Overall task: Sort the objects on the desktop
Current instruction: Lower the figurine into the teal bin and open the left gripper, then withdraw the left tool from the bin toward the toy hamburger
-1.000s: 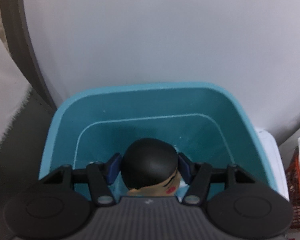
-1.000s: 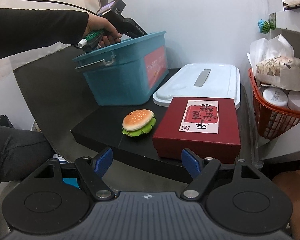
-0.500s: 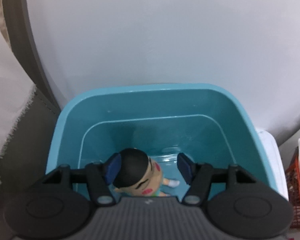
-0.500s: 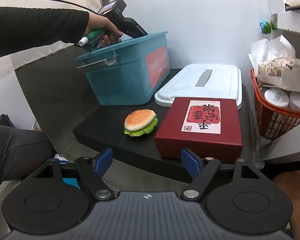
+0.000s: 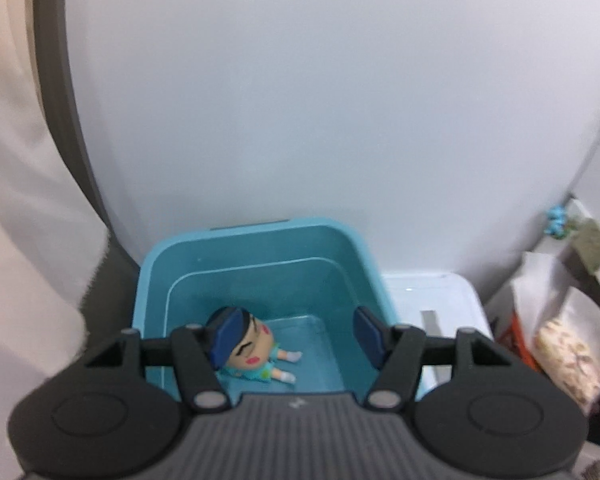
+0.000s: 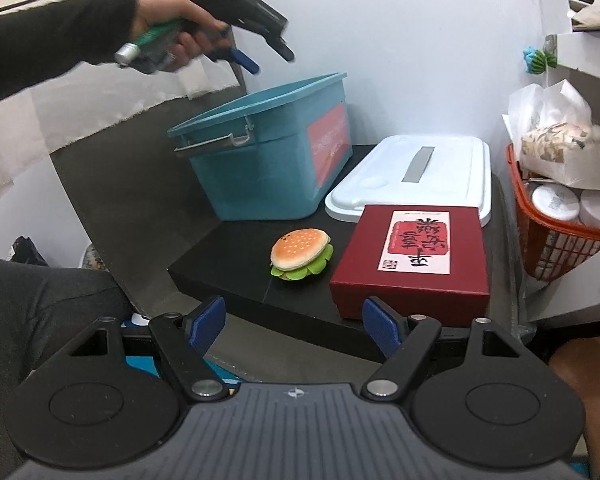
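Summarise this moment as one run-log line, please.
left gripper: open, above bin | doll: in bin | right gripper: open, empty

small doll [image 5: 256, 354] on its back inside teal bin [image 5: 352, 248]

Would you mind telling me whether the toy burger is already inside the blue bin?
No, the burger lies on the black table in front of the bin, beside the red box.

One doll [image 5: 252, 350], one burger toy [image 6: 302, 253], two boxes [image 6: 416, 264] [image 6: 260, 160]
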### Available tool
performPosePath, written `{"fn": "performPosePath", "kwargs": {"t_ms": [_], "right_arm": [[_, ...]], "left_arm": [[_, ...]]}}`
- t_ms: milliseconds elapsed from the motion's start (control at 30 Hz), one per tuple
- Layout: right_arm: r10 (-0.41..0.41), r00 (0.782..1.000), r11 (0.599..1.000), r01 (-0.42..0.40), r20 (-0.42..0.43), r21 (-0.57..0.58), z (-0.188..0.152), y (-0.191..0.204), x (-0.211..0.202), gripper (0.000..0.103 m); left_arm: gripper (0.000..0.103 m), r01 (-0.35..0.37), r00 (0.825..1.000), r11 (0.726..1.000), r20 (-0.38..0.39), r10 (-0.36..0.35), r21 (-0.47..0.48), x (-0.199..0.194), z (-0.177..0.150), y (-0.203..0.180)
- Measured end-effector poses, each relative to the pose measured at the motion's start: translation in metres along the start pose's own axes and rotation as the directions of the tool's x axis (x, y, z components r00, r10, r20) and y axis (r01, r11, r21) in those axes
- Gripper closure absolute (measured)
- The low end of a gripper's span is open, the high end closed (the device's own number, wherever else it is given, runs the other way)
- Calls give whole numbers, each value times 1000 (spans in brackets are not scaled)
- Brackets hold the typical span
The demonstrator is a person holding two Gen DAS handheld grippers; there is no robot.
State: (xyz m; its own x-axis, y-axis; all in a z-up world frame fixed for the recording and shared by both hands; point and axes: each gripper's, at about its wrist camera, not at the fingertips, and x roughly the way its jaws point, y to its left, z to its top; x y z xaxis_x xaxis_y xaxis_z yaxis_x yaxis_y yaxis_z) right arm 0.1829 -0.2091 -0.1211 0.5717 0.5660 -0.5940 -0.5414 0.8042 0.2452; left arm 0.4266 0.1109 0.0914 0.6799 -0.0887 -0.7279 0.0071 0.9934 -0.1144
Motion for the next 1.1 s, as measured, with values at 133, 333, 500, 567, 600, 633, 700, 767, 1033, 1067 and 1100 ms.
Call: {"fn": "performPosePath", "kwargs": {"t_ms": [133,333,500,567,600,633,700,767,1033,1067,1100], "right_arm": [[-12,1000,1000,13,15,-20,3,6,-7,23],[-6,999,998,8,45,-56,3,18,-18,23],[17,998,994,-10,59,-106,2,31,-29,23],[22,997,991,-13,67,-132,3,37,-34,23],[22,997,990,-12,72,-144,4,40,-37,23],[16,996,988,-3,83,-151,5,42,-40,23],[-8,995,988,24,102,-154,6,43,-44,23],[-25,993,987,43,114,-152,8,44,-47,23],[-46,989,990,64,138,-128,14,42,-62,23],[-51,989,990,69,141,-124,15,42,-63,23],[-57,988,990,74,144,-119,15,42,-65,23]], "left_arm": [[38,14,1000,998,13,-15,54,-52,-3,-20],[38,31,998,996,48,-34,78,-88,-30,-18],[38,60,994,994,84,-68,89,-72,-63,-45],[38,77,991,992,103,-87,97,-84,-73,-53],[38,84,989,991,115,-96,104,-90,-78,-57],[38,94,987,989,123,-107,112,-92,-84,-61],[38,116,982,985,133,-132,127,-92,-97,-69],[38,141,978,981,133,-159,131,-98,-109,-76],[38,205,965,970,139,-223,129,-106,-157,-92],[38,217,963,968,138,-233,122,-106,-163,-93],[38,225,961,967,136,-240,118,-106,-168,-93]]}}
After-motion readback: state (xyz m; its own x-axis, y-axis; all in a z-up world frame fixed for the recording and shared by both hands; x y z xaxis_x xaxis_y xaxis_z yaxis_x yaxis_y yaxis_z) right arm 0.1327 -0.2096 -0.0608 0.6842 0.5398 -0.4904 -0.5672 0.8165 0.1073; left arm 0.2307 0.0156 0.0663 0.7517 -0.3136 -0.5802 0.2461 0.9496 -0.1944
